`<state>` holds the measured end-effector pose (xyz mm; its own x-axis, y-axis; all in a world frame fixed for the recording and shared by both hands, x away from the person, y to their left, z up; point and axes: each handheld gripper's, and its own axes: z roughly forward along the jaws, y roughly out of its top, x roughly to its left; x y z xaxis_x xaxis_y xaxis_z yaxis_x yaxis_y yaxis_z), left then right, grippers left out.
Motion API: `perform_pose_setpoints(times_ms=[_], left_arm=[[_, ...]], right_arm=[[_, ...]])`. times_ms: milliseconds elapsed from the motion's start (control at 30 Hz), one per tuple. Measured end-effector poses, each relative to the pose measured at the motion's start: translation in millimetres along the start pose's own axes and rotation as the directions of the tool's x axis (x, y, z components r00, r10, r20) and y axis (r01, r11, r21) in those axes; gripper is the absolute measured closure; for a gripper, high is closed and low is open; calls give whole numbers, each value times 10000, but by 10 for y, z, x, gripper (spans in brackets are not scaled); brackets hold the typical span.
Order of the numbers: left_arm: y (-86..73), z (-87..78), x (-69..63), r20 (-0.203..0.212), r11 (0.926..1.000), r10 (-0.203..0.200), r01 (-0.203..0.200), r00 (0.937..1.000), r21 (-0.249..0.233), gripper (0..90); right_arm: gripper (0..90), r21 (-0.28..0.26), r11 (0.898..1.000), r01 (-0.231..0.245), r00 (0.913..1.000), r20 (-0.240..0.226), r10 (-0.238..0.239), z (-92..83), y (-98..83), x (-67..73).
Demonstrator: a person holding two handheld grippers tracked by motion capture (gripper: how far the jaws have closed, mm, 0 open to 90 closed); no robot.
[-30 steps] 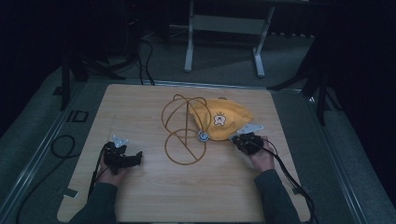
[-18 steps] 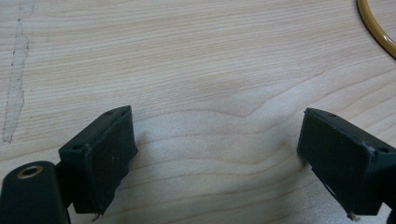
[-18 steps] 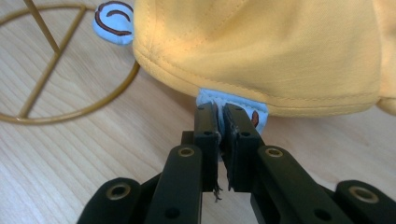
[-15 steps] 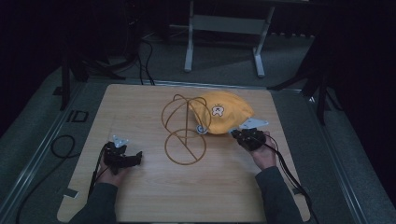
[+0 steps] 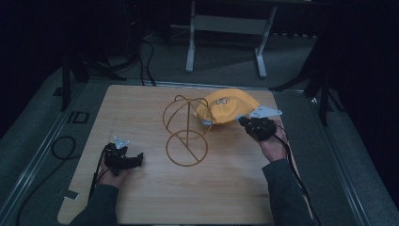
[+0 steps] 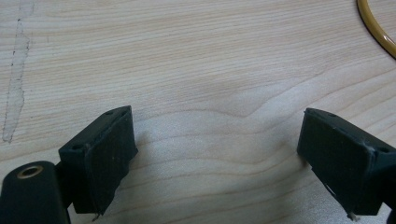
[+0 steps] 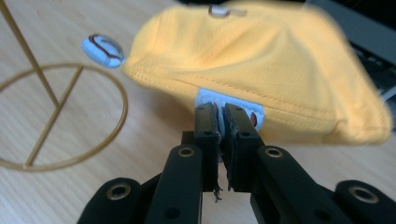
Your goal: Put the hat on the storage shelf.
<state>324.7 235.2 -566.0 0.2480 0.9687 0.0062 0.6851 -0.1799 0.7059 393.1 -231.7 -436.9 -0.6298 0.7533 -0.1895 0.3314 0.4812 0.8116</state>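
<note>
A yellow cap (image 5: 226,107) (image 7: 261,70) hangs lifted off the table, right of a gold wire hat stand (image 5: 185,129) (image 7: 56,116). My right gripper (image 5: 247,123) (image 7: 222,119) is shut on the cap's white-blue rim tab (image 7: 210,99); a second blue tab (image 7: 102,49) sticks out toward the stand. My left gripper (image 5: 136,158) (image 6: 217,154) rests open low over bare wood at the front left, nothing between its jaws. A bit of the stand's base ring (image 6: 376,28) curves through the top right corner of the left gripper view.
The wooden tabletop (image 5: 141,113) sits in a metal frame. A black cable (image 5: 61,150) loops off the table's left side. Behind the table stand a grey metal bench frame (image 5: 226,33) and dark tripod legs (image 5: 70,70).
My right gripper has raised the cap and carried it up and away from the table surface, toward the top of the stand. The left gripper has stayed put.
</note>
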Motion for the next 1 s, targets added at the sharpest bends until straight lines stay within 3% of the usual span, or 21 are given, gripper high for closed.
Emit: perform_pose_setpoints(times_ms=[200, 333, 533, 633, 833, 1000], left_arm=[[0, 0, 0, 2, 10000, -3, 3, 10000, -1, 115], [0, 0, 0, 0, 10000, -5, 5, 10000, 2, 115], [0, 0, 0, 1, 10000, -7, 7, 10000, 0, 115], [0, 0, -1, 2, 10000, -21, 21, 10000, 1, 115], [0, 0, -1, 3, 10000, -14, 14, 10000, -3, 115], [0, 1, -1, 2, 10000, -13, 13, 10000, -4, 115]], right_arm=[[852, -518, 9985, -188, 9995, 230, 201, -189, 115, -96], [849, -543, 9984, -130, 9997, 190, 141, -275, 135, -107], [785, -217, 9988, 433, 9982, -414, -442, -368, 164, -68], [721, 272, 9963, 821, 9942, -717, -800, -333, 206, -23], [674, 1063, 9876, 1157, 9871, -1228, -1024, -209, 232, 29], [661, 1336, 9835, 1217, 9849, -1394, -1029, -162, 230, 42]])
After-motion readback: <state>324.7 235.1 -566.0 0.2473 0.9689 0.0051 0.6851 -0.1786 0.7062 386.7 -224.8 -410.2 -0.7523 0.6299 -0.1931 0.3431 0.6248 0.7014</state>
